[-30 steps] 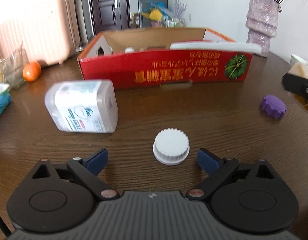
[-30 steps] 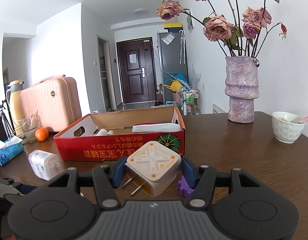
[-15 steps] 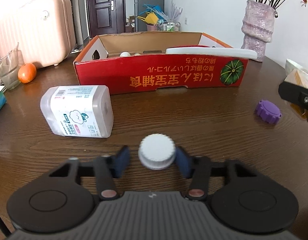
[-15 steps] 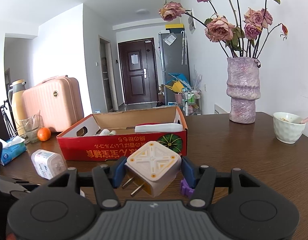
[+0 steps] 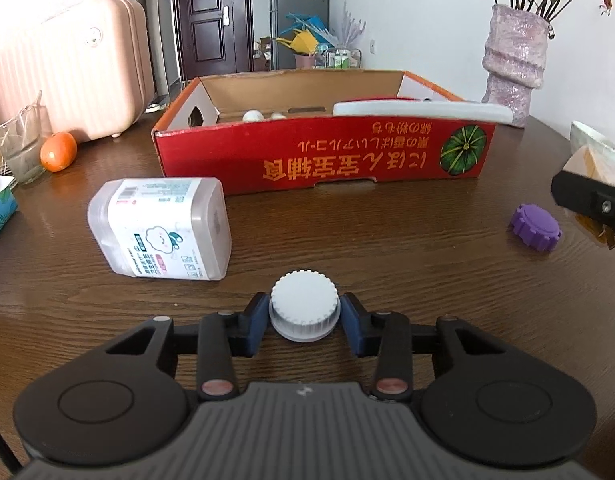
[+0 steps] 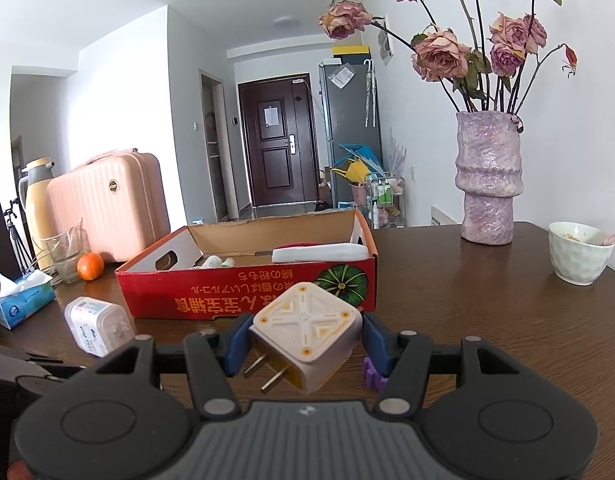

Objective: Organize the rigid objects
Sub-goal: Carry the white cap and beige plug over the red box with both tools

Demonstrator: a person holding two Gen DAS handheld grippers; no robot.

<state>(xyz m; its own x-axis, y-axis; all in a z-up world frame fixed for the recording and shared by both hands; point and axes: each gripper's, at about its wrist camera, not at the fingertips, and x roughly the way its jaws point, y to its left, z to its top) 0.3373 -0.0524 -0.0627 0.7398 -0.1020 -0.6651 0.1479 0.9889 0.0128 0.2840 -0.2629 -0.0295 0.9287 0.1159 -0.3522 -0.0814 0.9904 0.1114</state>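
My left gripper [image 5: 304, 322] is shut on a white ribbed cap [image 5: 304, 305], held just above the wooden table. My right gripper [image 6: 303, 338] is shut on a cream cube plug adapter [image 6: 305, 330] with its two prongs pointing down-left, raised above the table. A red cardboard box [image 5: 323, 156] stands open ahead and holds a white flat item and small bottles; it also shows in the right wrist view [image 6: 247, 292]. A clear plastic container [image 5: 161, 228] lies on its side left of the box. A purple cap [image 5: 535, 227] lies on the table at right.
An orange [image 5: 58, 151], a glass [image 5: 21, 148] and a tissue pack [image 6: 23, 304] stand at the left edge. A purple vase [image 6: 489, 178] with dried roses and a white bowl [image 6: 579, 252] stand at the right. A pink suitcase [image 6: 107, 204] stands behind the table.
My left gripper closed on the white cap and lifted it slightly off the table. My right gripper kept hold of the plug adapter and barely moved.
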